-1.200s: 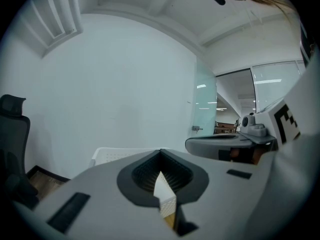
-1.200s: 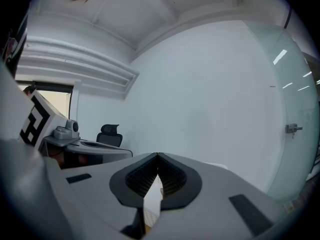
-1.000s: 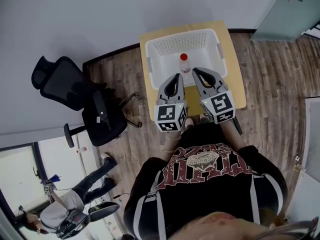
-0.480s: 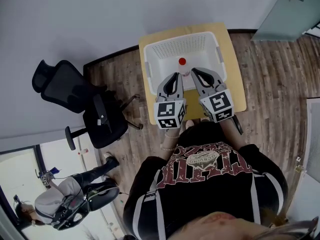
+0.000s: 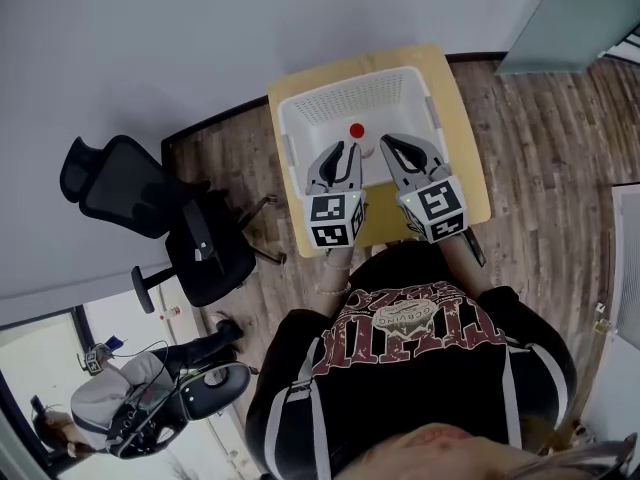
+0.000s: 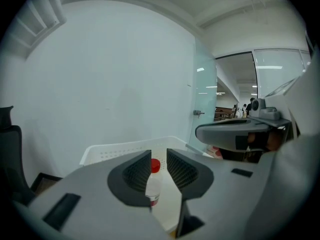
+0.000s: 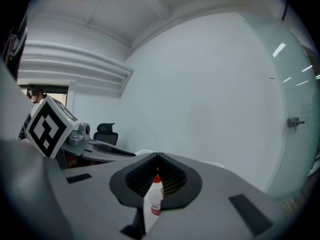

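Left gripper point(image 5: 342, 151): jaws apart with a narrow gap, nothing clamped. In the left gripper view, a small bottle point(image 6: 153, 183) with a red cap shows through the gap, beyond the tips and not touched. Right gripper point(image 5: 397, 144): jaws together, tips meeting, holding nothing. The right gripper view shows the same bottle point(image 7: 156, 198) through the slot below the closed tips, farther on.

The bottle point(image 5: 357, 132) stands upright inside the white basket point(image 5: 288, 143), roughly mid-basket, just ahead of both grippers and between their lines. It looks clear with a red band low down, but the label is too small to tell.

The basket sits on a small wooden table point(image 5: 468, 173), against a white wall. Both grippers hover over the near edge of the basket, side by side and close together. A black office chair point(image 5: 150, 203) stands on the wood floor to the left of the table, well apart from it.
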{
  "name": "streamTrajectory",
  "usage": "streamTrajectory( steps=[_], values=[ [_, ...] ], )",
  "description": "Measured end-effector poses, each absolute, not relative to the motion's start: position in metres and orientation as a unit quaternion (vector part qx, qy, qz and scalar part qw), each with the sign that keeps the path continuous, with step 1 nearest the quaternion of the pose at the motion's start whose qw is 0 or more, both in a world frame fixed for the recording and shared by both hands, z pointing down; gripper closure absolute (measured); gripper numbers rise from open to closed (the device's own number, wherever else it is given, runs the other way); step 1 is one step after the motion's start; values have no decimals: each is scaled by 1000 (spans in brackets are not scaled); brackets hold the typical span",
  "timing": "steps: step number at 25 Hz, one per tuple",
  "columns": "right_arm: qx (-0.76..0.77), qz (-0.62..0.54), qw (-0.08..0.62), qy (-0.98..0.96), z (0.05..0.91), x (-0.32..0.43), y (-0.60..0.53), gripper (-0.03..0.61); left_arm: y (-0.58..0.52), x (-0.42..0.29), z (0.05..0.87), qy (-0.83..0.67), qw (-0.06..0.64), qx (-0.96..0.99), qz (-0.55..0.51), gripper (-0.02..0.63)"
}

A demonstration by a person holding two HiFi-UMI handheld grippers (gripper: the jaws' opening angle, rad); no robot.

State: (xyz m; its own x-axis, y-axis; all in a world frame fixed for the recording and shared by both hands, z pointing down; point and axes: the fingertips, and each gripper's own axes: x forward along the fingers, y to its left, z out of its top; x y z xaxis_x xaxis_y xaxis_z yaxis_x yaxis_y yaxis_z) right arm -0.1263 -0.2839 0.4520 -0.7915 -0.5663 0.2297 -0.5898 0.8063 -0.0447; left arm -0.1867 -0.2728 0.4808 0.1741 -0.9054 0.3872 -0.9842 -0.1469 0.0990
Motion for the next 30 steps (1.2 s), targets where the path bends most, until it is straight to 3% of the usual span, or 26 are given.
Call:
streamTrajectory(
  steps=[17, 25, 30],
  values=[
    [335, 66, 110, -933, 456, -107, -310, 561, -313, -181, 510, -575, 200, 771, 187, 373],
    [346, 70, 114, -929, 461, -101, -321, 561, -327, -178, 541, -526, 236, 778, 252, 290],
    [350, 73, 117, -926, 463, -97, -325, 561, -331, -177, 556, -506, 250, 778, 276, 281]
  ],
)
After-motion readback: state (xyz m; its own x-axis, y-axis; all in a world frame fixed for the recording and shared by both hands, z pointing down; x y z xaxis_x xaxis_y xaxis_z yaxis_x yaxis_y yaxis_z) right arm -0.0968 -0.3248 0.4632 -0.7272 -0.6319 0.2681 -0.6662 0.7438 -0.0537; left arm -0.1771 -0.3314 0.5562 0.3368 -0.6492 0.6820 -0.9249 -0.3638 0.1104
